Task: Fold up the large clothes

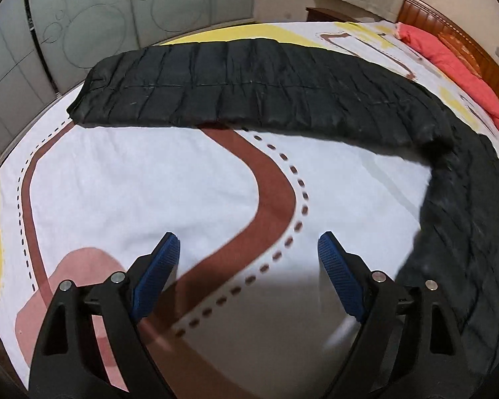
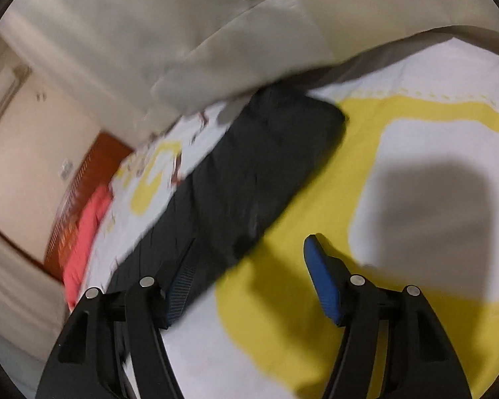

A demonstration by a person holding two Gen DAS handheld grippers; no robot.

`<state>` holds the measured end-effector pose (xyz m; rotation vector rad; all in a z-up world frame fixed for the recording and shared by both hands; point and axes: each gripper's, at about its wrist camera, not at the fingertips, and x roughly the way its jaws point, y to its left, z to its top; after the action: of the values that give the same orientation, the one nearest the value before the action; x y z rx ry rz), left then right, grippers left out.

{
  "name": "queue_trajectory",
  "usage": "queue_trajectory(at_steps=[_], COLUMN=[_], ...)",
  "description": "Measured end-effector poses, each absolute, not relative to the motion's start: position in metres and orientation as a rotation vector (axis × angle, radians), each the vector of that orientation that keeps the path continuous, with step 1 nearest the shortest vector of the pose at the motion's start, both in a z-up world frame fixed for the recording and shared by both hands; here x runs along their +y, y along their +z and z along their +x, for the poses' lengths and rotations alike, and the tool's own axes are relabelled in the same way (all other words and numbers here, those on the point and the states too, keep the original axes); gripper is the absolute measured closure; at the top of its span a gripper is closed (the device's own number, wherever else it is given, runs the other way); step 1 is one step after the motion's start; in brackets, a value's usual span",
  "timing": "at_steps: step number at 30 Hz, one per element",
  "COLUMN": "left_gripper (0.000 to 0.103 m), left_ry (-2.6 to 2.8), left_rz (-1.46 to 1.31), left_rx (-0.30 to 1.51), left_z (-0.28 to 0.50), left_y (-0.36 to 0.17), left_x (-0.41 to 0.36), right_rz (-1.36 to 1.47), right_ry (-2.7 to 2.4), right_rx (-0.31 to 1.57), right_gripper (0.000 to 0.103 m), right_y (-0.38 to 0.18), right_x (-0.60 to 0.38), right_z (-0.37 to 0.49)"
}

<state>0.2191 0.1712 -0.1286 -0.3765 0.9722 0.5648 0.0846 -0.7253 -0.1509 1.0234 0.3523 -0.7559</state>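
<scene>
Black quilted coat (image 1: pixel 249 86) lying folded lengthwise across the bed (image 1: pixel 149 183); left gripper (image 1: pixel 249 266) and right gripper (image 2: pixel 246 266) gaping wide, empty.

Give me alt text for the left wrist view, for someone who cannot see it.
A long black quilted garment lies folded across a bed sheet printed with brown, pink and yellow shapes, its right end curving toward the camera. The left gripper hangs above bare sheet, jaws open and empty. A red pillow lies by the wooden headboard at upper right.

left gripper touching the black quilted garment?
Apart. The left wrist view shows the left gripper open over bare bed sheet, with the black quilted garment lying clear of both fingers.
</scene>
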Motion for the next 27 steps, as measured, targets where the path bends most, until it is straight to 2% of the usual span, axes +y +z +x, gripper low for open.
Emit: queue_trajectory(at_steps=[5,7,8,9,10,14,18,22,27], left_gripper=[0.012,0.011,0.01,0.01,0.01,0.01,0.01,0.01,0.008], left_ry=[0.603,0.613,0.618,0.624,0.625,0.626,0.635,0.643,0.654], left_rz=[-0.366,-0.363,-0.364,-0.366,-0.369,-0.375,-0.363,-0.342,-0.324], left_rx=[0.954,0.95,0.948,0.946,0.946,0.938,0.926,0.916,0.904], left_z=[0.222,0.223,0.224,0.225,0.226,0.225,0.22,0.213,0.208], left_y=[-0.133,-0.134,-0.134,-0.134,-0.134,-0.133,-0.132,-0.133,-0.136], left_x=[0.174,0.176,0.178,0.18,0.181,0.185,0.187,0.192,0.203], right_rz=[1.007,0.993,0.969,0.968,0.988,0.94,0.767,0.579,0.46], right_ry=[-0.815,-0.835,-0.848,-0.834,-0.801,-0.752,-0.637,-0.481,-0.308], right_rx=[0.24,0.231,0.249,0.263,0.263,0.255,0.256,0.274,0.344], right_gripper=[0.036,0.04,0.06,0.087,0.092,0.094,0.094,0.094,0.094], right_y=[-0.153,-0.152,-0.15,-0.151,-0.152,-0.134,-0.086,-0.038,-0.016], right_x=[-0.763,-0.767,-0.767,-0.769,-0.77,-0.749,-0.69,-0.605,-0.501], right_z=[0.091,0.095,0.099,0.104,0.102,0.108,0.137,0.183,0.244])
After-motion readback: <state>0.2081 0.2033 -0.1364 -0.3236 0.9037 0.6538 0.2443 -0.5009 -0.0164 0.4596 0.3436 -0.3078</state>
